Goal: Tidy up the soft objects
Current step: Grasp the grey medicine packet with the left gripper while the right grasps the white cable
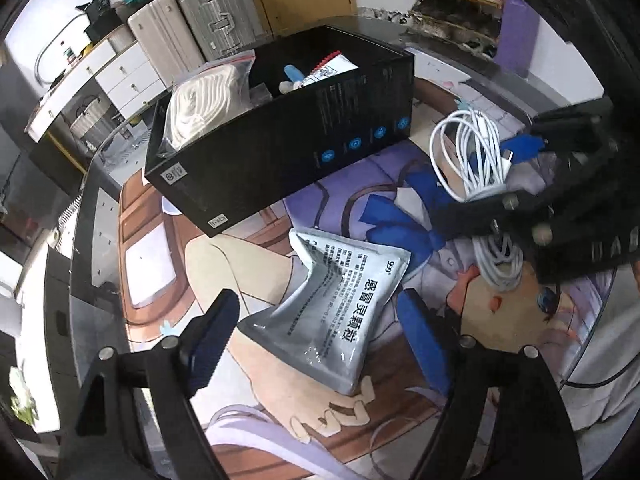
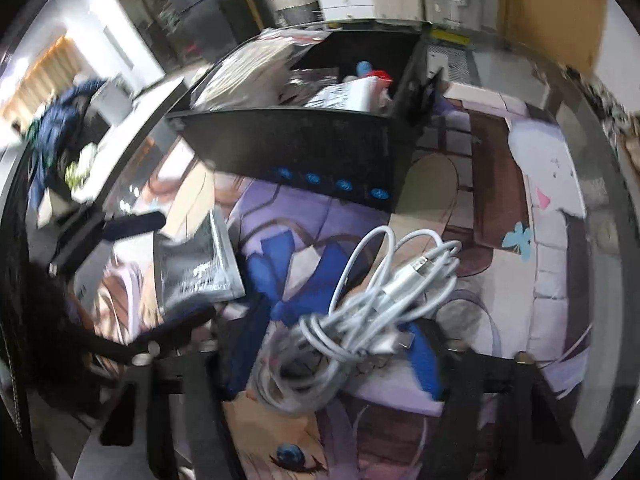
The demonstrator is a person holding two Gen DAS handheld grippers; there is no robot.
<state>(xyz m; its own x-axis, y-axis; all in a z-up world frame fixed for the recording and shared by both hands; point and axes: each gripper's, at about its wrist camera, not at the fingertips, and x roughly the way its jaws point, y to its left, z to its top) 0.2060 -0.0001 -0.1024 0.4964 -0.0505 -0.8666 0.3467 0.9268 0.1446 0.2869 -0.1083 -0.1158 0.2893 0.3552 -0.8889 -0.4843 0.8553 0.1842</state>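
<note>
A grey medicine pouch lies on the printed mat between the fingers of my left gripper, which is open just above it. The pouch also shows in the right wrist view. My right gripper is shut on a coiled white cable and holds it above the mat; it also shows in the left wrist view. A black open box stands behind, holding a bagged white cloth and small items.
The box shows in the right wrist view close ahead of the cable. The printed mat covers a glass table. Suitcases and drawers stand beyond the table edge.
</note>
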